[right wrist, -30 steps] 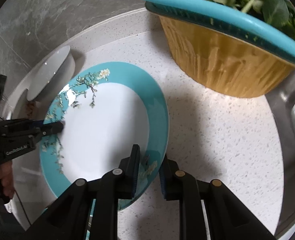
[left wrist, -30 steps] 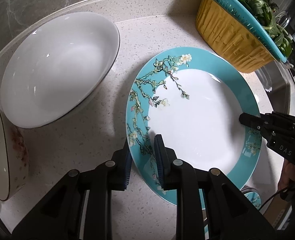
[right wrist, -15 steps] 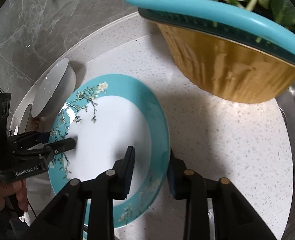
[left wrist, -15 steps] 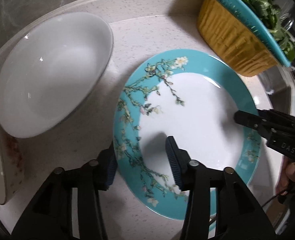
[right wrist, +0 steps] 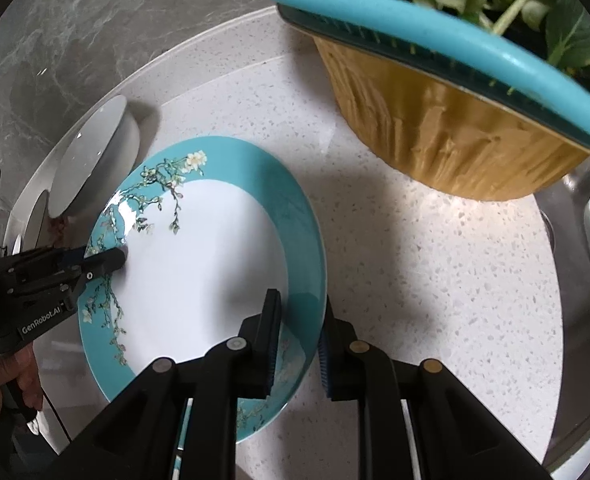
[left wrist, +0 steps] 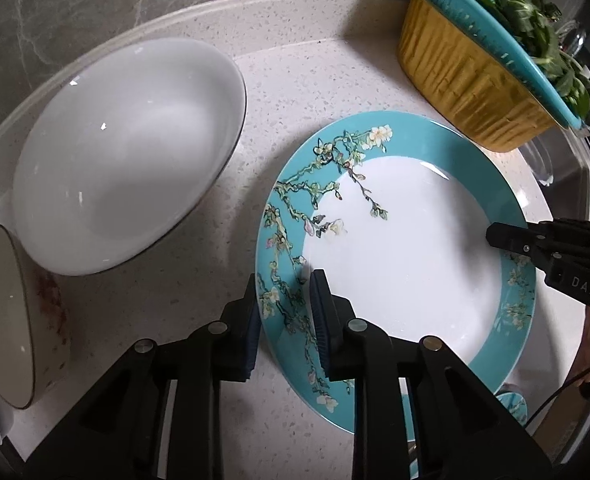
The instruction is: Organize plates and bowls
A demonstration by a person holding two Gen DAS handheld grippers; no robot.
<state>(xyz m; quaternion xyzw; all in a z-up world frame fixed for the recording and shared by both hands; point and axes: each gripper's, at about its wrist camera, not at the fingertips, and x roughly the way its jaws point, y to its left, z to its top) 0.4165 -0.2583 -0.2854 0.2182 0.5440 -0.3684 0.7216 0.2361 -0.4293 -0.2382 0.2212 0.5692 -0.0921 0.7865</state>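
Below, we grip the teal blossom plate [left wrist: 399,256] from opposite sides over the speckled counter [left wrist: 311,80]. Our left tongs [left wrist: 285,312] are narrowed onto its flowered rim, one pad on each face. Our right tongs [right wrist: 298,332] likewise straddle the opposite rim, closed on it. A white bowl [left wrist: 127,152] sits just beside the plate; a patterned bowl [left wrist: 19,320] lies tipped at far left. A yellow basket [right wrist: 447,120] of greens stands behind.

My left gripper [left wrist: 285,312] has narrowed again on the teal blossom plate's [left wrist: 399,264] rim — half a second ago its jaws gaped wide; my right gripper [right wrist: 297,332] has tightened slightly too.
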